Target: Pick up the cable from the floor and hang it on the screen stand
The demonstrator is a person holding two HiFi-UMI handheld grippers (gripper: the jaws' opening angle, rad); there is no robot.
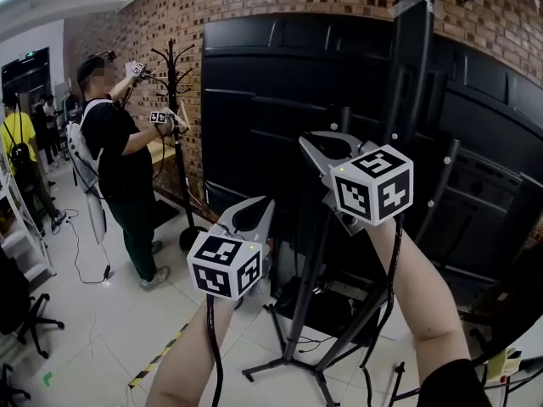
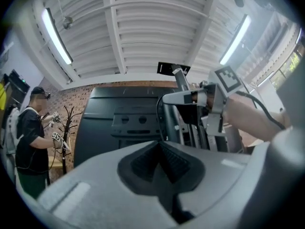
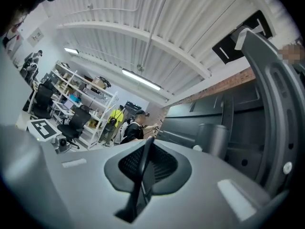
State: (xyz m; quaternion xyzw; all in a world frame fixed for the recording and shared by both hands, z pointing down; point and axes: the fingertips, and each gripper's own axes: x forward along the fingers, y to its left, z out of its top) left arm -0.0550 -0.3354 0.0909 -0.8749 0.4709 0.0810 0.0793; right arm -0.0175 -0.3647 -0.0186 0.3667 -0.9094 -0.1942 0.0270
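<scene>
The thin black cable (image 3: 141, 175) is up off the floor, pinched edge-on between the pads of the right gripper (image 3: 147, 149), whose jaws are closed tight on it. Below those jaws it droops in a slack loop to the left gripper (image 2: 160, 149), whose jaws are also together, apparently nipping it at their tip. Just beyond both pairs of jaws rises the tall black metal screen stand (image 1: 307, 295). The cable looks light, limp and smooth, so it may slip through the pads. Holding it at two separated spots and draping the sag between them over a bracket seems best.
</scene>
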